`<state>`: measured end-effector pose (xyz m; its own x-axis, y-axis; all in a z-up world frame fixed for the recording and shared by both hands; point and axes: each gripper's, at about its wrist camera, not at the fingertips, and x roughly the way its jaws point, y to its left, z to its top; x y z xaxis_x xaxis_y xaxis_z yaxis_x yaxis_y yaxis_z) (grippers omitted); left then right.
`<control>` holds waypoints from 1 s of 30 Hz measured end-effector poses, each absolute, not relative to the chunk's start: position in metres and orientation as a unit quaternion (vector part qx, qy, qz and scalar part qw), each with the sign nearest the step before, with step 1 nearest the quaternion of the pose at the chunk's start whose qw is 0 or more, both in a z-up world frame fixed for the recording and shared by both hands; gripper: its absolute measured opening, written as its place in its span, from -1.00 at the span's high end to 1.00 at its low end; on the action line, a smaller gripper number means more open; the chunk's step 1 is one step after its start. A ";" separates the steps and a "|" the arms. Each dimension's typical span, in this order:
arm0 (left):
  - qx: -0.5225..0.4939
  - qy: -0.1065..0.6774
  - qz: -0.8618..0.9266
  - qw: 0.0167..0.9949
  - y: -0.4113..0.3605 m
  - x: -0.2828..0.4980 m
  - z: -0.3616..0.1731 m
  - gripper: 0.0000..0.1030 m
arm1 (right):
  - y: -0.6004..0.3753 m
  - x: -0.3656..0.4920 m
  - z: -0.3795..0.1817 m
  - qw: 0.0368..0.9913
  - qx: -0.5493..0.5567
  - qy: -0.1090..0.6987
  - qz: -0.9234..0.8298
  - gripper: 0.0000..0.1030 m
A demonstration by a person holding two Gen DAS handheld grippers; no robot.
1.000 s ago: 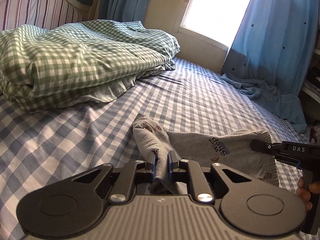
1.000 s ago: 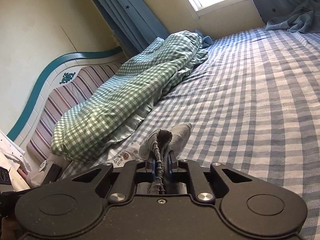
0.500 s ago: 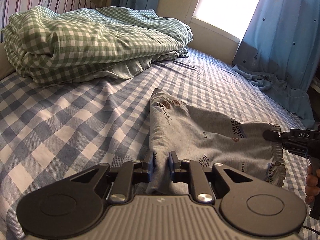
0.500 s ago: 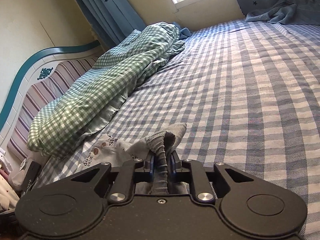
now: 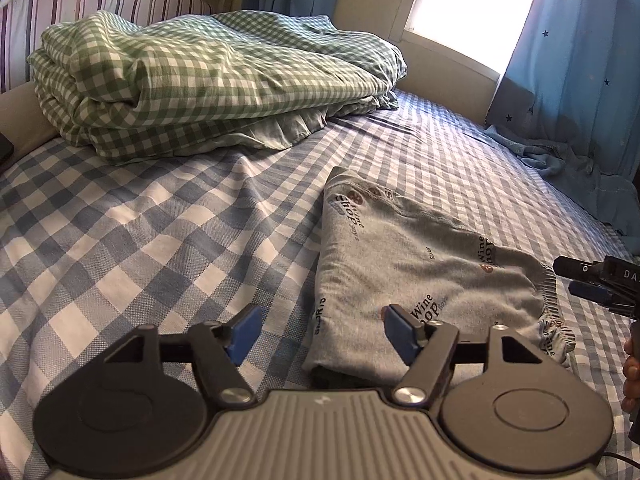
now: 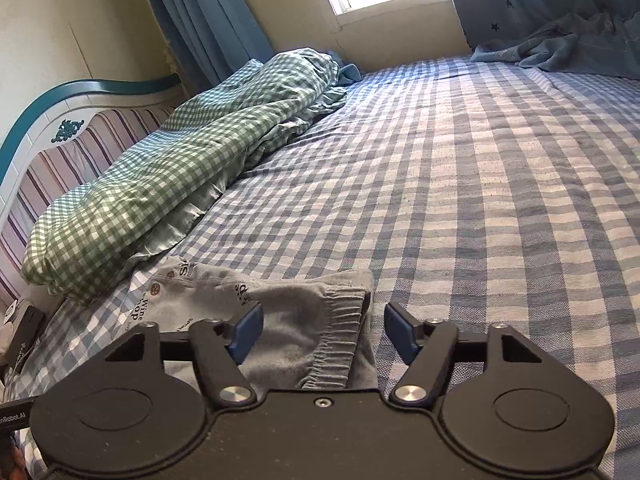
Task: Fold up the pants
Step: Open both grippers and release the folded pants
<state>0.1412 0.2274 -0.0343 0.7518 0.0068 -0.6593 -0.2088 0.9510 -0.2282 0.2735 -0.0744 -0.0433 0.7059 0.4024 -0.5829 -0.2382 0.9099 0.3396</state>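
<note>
The gray pants [image 5: 424, 276] are lying folded flat on the checked bed [image 5: 160, 240], near the green checked blanket [image 5: 208, 76]. The left tool [image 5: 322, 334] is hanging over the near edge of the pants with its jaws spread wide, gripping nothing. The right tool [image 6: 322, 334] is likewise gaping over the waistband [image 6: 340, 344], empty.

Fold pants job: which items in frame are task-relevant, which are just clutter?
In play:
pants, grey, folded flat on the bed
left gripper, open
right gripper, open

Lying about:
green checked quilt
blue cloth under the window
curtains
bed sheet
</note>
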 end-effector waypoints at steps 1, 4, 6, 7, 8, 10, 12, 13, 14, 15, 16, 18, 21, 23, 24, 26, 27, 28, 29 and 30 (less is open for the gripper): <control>-0.143 0.344 0.060 0.926 0.226 0.139 -0.031 -0.67 | -0.075 0.268 -0.040 0.918 0.116 0.335 0.177 -0.65; -0.138 0.331 0.056 0.932 0.218 0.128 -0.020 -0.79 | -0.075 0.248 -0.030 0.927 0.103 0.311 0.186 -0.85; -0.132 0.326 0.055 0.934 0.212 0.121 -0.013 -0.87 | -0.076 0.232 -0.022 0.933 0.092 0.293 0.190 -0.93; -0.128 0.321 0.057 0.937 0.208 0.116 -0.009 -0.92 | -0.075 0.224 -0.018 0.935 0.087 0.285 0.192 -0.96; -0.124 0.316 0.058 0.939 0.204 0.111 -0.006 -0.96 | -0.076 0.217 -0.015 0.937 0.083 0.277 0.193 -0.97; -0.116 0.305 0.063 0.943 0.197 0.100 0.000 -0.99 | -0.078 0.200 -0.007 0.943 0.077 0.260 0.194 -0.99; -0.108 0.294 0.071 0.947 0.189 0.088 0.004 -0.99 | -0.080 0.183 -0.002 0.948 0.075 0.243 0.190 -0.99; -0.105 0.287 0.077 0.949 0.185 0.082 0.005 -0.99 | -0.081 0.175 0.000 0.950 0.075 0.236 0.190 -0.99; -0.103 0.281 0.082 0.951 0.182 0.076 0.006 -0.99 | -0.083 0.166 0.002 0.952 0.074 0.229 0.189 -0.99; -0.102 0.276 0.086 0.952 0.179 0.070 0.006 -0.99 | -0.084 0.159 0.003 0.954 0.071 0.222 0.188 -0.99; -0.099 0.272 0.088 0.953 0.175 0.065 0.006 -0.99 | -0.084 0.151 0.003 0.956 0.069 0.216 0.184 -0.99; -0.091 0.268 0.089 0.955 0.170 0.055 0.005 -0.99 | -0.084 0.137 0.004 0.960 0.067 0.207 0.176 -0.99; -0.081 0.260 0.095 0.958 0.160 0.040 0.003 -0.99 | -0.087 0.114 0.003 0.965 0.062 0.191 0.168 -0.99; -0.080 0.252 0.098 0.959 0.155 0.030 0.001 -0.99 | -0.088 0.098 0.002 0.968 0.051 0.179 0.166 -0.99; -0.080 0.248 0.099 0.960 0.152 0.024 -0.001 -0.99 | -0.088 0.091 0.001 0.970 0.045 0.173 0.164 -0.99; -0.079 0.245 0.099 0.961 0.149 0.015 -0.005 -0.99 | -0.089 0.075 -0.002 0.973 0.031 0.162 0.159 -0.99; -0.076 0.246 0.100 0.961 0.147 0.012 -0.008 -0.99 | -0.090 0.068 -0.004 0.975 0.027 0.158 0.155 -0.99; -0.073 0.247 0.100 0.961 0.145 0.008 -0.010 -0.99 | -0.091 0.061 -0.005 0.976 0.026 0.156 0.150 -0.99; -0.071 0.248 0.101 0.961 0.144 0.005 -0.013 -0.99 | -0.091 0.055 -0.008 0.977 0.025 0.154 0.145 -0.99; -0.069 0.248 0.101 0.961 0.142 0.002 -0.015 -0.99 | -0.091 0.050 -0.010 0.978 0.024 0.153 0.143 -0.99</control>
